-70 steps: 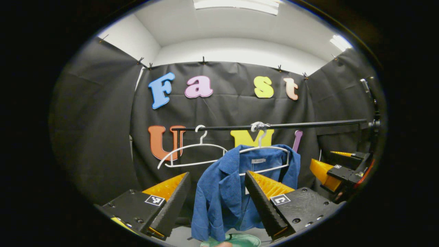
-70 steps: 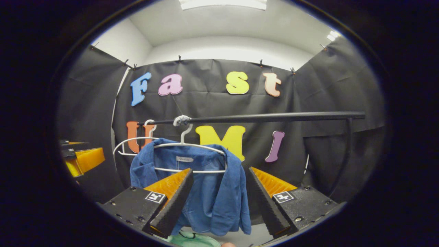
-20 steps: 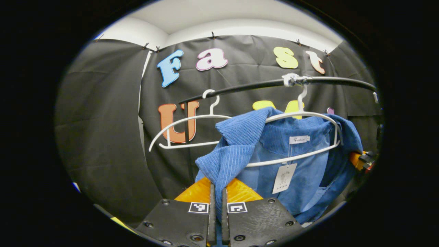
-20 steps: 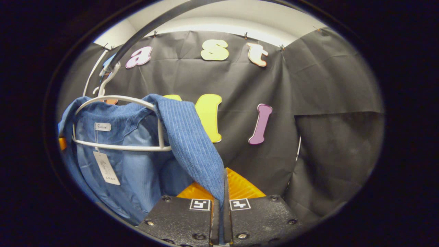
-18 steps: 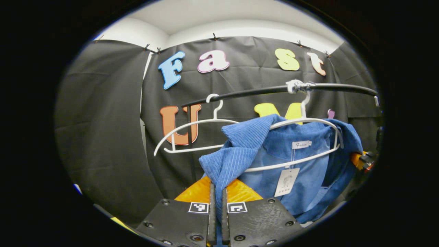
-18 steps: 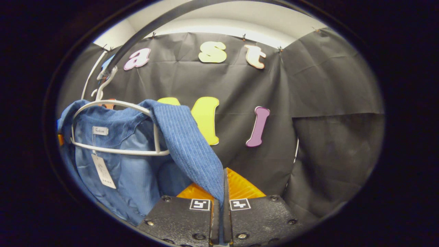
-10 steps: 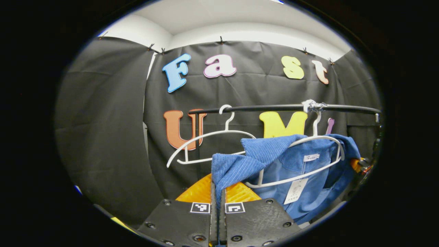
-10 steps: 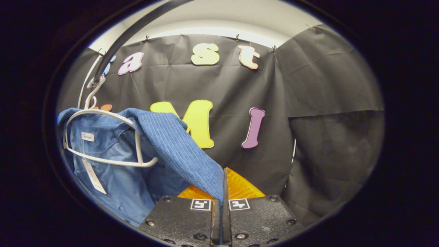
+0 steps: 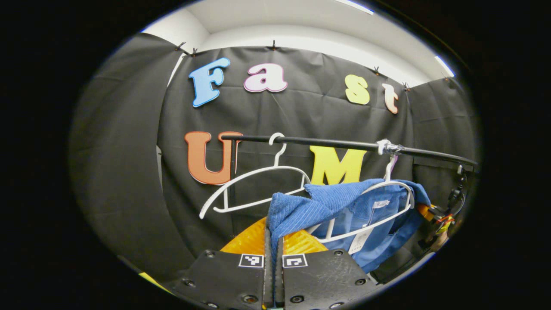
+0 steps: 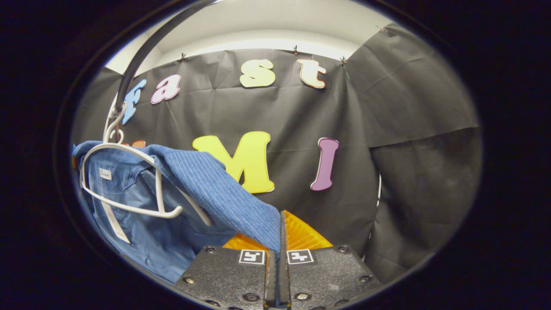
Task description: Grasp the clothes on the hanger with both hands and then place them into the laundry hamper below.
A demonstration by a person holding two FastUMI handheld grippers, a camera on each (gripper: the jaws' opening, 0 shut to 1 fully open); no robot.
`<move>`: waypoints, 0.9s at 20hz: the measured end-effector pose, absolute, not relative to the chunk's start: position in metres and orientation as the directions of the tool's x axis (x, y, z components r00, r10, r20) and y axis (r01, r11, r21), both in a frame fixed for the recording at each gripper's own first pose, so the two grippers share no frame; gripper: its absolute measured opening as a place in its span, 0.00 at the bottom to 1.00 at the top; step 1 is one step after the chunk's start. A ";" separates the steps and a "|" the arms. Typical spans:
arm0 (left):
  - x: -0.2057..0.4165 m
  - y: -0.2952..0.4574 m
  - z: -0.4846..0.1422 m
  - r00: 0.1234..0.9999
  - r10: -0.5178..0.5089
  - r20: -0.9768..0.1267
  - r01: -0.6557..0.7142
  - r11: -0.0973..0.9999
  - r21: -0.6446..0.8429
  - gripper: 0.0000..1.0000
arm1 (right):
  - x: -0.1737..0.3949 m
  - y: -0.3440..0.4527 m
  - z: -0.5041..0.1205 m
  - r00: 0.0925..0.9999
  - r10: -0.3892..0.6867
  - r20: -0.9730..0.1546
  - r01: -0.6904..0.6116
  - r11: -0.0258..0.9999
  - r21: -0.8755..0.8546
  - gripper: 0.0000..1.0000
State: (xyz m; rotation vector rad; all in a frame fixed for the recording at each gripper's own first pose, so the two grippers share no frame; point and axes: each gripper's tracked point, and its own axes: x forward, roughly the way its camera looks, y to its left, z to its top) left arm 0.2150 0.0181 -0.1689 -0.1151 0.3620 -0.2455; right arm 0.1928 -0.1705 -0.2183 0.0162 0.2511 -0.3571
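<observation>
The blue jacket (image 9: 366, 215) hangs partly on its white hanger (image 9: 387, 202), which is hooked on the black rail (image 9: 327, 143). One shoulder of the jacket is already pulled off the end of the hanger toward me, and the cloth runs as a stretched band down into my left gripper (image 9: 273, 241). Its two fingers are pressed together with the ribbed fabric pinched between them. In the right gripper view the other shoulder of the jacket (image 10: 206, 185) goes in the same way from the hanger (image 10: 129, 181) down into my right gripper (image 10: 277, 237), which is also closed tight on the cloth. I hold both shoulders because, I think, the jacket can slide off the hanger only when both sides come away together; with one side alone the hanger would tilt and catch the collar. A second hanger (image 9: 254, 185), empty, hangs on the same rail just beside the jacket. Part of the other gripper (image 9: 439, 215) shows behind the jacket at the far right. The hamper must be lower down; the jacket is not yet free to go there.
</observation>
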 end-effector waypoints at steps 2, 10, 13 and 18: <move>0.221 0.019 -0.172 0.891 -0.293 -0.346 0.239 0.952 -0.189 0.02 | 0.197 -0.169 -0.221 0.917 -0.309 -0.252 0.328 0.944 0.034 0.06; 0.255 0.023 -0.194 0.821 -0.430 -0.376 0.316 0.890 -0.328 0.02 | 0.214 -0.171 -0.233 0.939 -0.191 -0.285 0.257 0.942 0.214 0.06; 0.262 0.021 -0.216 0.796 -0.450 -0.405 0.320 0.880 -0.350 0.02 | 0.221 -0.171 -0.249 0.930 -0.165 -0.329 0.251 0.938 0.239 0.06; 0.262 0.017 -0.248 0.765 -0.465 -0.446 0.329 0.877 -0.350 0.02 | 0.217 -0.173 -0.285 0.899 -0.142 -0.413 0.269 0.925 0.267 0.06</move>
